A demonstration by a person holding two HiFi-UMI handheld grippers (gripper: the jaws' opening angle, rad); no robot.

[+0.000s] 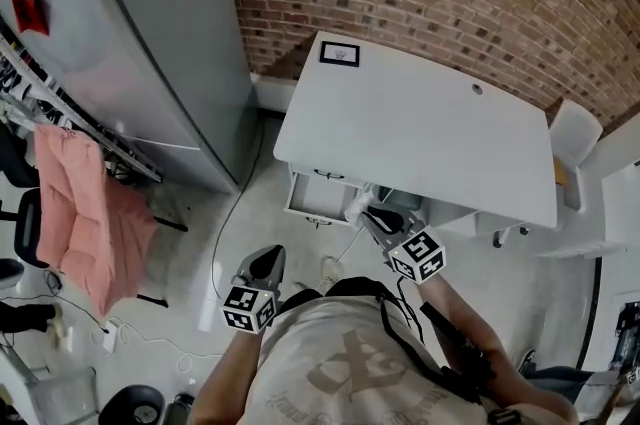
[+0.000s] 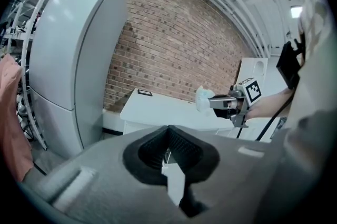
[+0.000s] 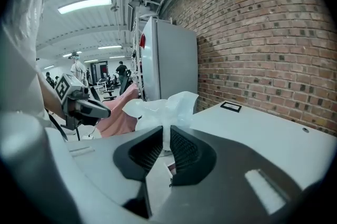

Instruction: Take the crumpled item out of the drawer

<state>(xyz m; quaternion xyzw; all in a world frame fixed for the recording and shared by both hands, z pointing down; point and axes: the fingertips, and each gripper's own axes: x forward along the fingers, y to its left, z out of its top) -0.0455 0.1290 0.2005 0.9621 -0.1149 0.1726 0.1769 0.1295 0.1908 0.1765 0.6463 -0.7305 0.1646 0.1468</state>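
White crumpled item (image 3: 164,106) sits pinched in the right claw (image 3: 167,134), clear above the open drawer (image 1: 318,195) by the table (image 1: 420,123). Its partner, the left claw (image 2: 168,150), is closed and empty. Next, likely: carry it off and release.

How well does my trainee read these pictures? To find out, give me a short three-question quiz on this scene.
1. True or false: the left gripper holds something.
2. The drawer under the white table is: A open, B shut, C taken out.
3. What do the right gripper's fingers clamp?
Key: 1 false, its fingers are shut and empty; 2 A; 3 crumpled white plastic.
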